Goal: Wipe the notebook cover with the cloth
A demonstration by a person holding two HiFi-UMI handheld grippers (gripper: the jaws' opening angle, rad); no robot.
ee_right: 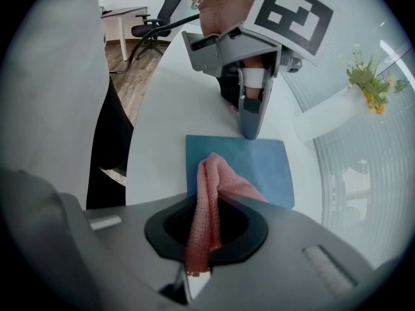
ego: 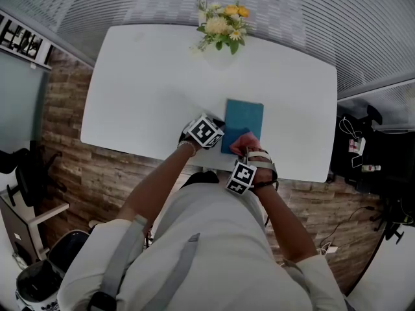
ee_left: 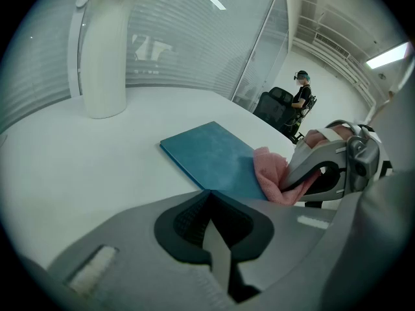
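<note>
A teal notebook (ego: 245,116) lies flat on the white table (ego: 142,89), near its front edge. My left gripper (ego: 222,126) is shut with nothing between its jaws, and its tips press on the notebook's left edge (ee_right: 250,129). In the left gripper view the notebook's (ee_left: 211,155) near corner meets the closed left gripper (ee_left: 209,196). My right gripper (ego: 244,148) is shut on a pink knitted cloth (ee_right: 211,186). The cloth's free end rests on the near part of the notebook (ee_right: 259,161). The left gripper view shows the same cloth (ee_left: 272,173) under the right gripper (ee_left: 305,181).
A white vase of yellow and white flowers (ego: 222,26) stands at the table's far edge, beyond the notebook. The table's front edge (ego: 194,159) is just below both grippers. Office chairs (ee_right: 159,15) and a distant person (ee_left: 301,92) are off the table, behind glass walls.
</note>
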